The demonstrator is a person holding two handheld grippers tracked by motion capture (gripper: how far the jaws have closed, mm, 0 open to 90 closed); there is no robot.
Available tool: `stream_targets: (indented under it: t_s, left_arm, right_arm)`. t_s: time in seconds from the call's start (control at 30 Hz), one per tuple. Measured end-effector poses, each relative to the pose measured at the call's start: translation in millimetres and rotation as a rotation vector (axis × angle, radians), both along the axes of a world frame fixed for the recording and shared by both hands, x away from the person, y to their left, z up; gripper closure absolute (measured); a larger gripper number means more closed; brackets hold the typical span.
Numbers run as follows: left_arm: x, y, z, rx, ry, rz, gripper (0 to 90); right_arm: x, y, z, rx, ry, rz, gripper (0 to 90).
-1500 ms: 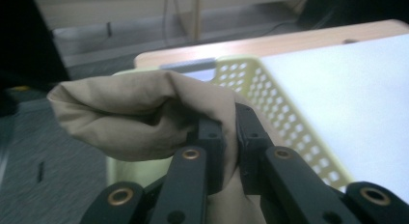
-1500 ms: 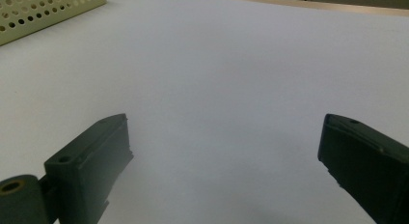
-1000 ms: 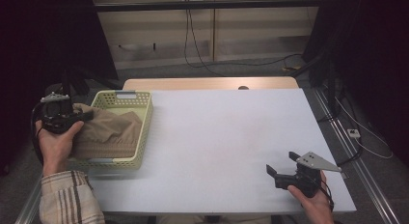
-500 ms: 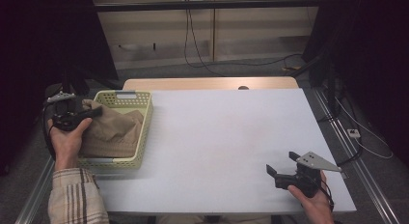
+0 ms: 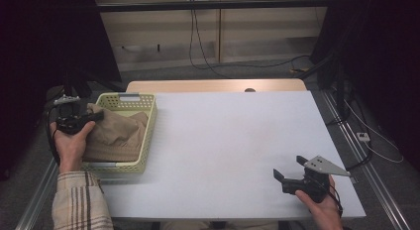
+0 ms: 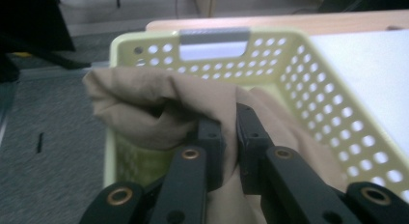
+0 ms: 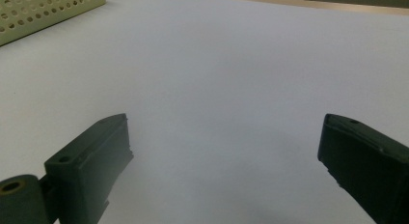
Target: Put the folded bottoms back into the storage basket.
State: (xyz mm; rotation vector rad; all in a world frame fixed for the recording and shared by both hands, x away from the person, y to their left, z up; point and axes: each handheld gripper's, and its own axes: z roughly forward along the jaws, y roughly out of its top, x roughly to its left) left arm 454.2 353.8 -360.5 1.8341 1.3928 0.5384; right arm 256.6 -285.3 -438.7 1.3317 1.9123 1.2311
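A tan cloth [image 5: 116, 136] lies bunched in a pale yellow perforated basket [image 5: 148, 122] at the table's left edge. My left gripper [image 5: 95, 116] is at the basket's left rim, shut on a fold of the tan cloth [image 6: 159, 103]; in the left gripper view the fabric is pinched between the two black pads [image 6: 212, 137], with the basket [image 6: 308, 84] behind. My right gripper [image 5: 289, 168] rests near the front right corner of the white table [image 5: 233, 136], jaws wide apart with nothing between them. In the right gripper view the right gripper [image 7: 226, 151] frames bare table.
A corner of the basket [image 7: 43, 11] shows far off in the right gripper view. A wooden strip [image 5: 213, 85] runs along the table's far edge. Cables [image 5: 376, 141] lie on the floor to the right, and dark stands rise behind.
My left gripper has moved right and slightly down toward the basket, carrying the cloth fold with it. The right gripper has stayed where it was.
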Motion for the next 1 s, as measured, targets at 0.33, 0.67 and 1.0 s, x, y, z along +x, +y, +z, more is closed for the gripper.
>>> stream_targets:
  t_s: [0.33, 0.67, 1.0]
  left_arm:
    - [-0.2, 10.5, -6.1, 0.029, 0.084, 0.013, 83.6]
    - [7.5, 2.4, -14.6, 0.175, 0.157, 0.083, 83.5]
    - [23.4, -4.8, -23.4, 0.189, 0.177, 0.095, 83.5]
  right_arm:
    - [-0.5, -0.1, 0.3, 0.001, 0.001, 0.001, 4.4]
    - [-0.5, -0.1, 0.1, 0.0, 0.0, 0.002, 4.4]
    - [-0.1, 0.7, 0.1, 0.001, 0.001, 0.001, 4.4]
